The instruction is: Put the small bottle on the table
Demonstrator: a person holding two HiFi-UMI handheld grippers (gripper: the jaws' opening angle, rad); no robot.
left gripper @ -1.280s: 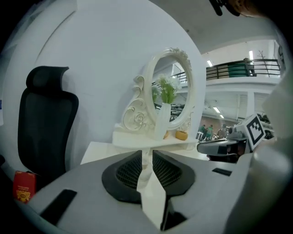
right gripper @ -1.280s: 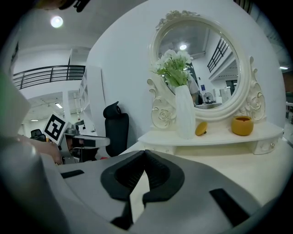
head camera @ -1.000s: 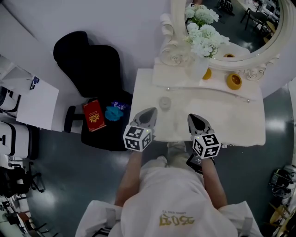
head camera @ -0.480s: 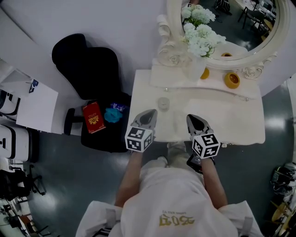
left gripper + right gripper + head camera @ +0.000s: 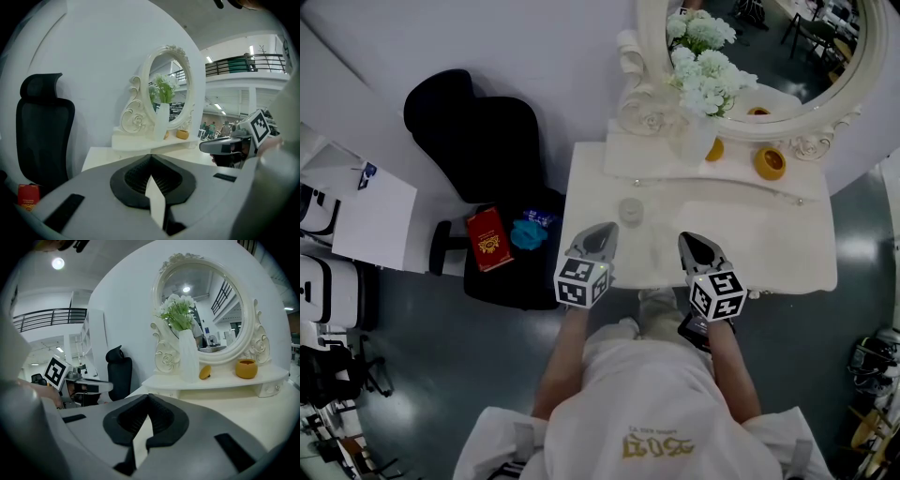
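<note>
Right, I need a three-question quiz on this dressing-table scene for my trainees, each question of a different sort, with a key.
1. True or false: the left gripper is holding the small bottle.
2. Which of these sits on the shelf at the back of the table? A) a red box B) a yellow pot C) a blue cloth
3. Fill in: the jaws of the right gripper are ____.

Key: 1 false, the bottle stands alone on the table, clear of both grippers; 2 B; 3 shut, with nothing between them.
</note>
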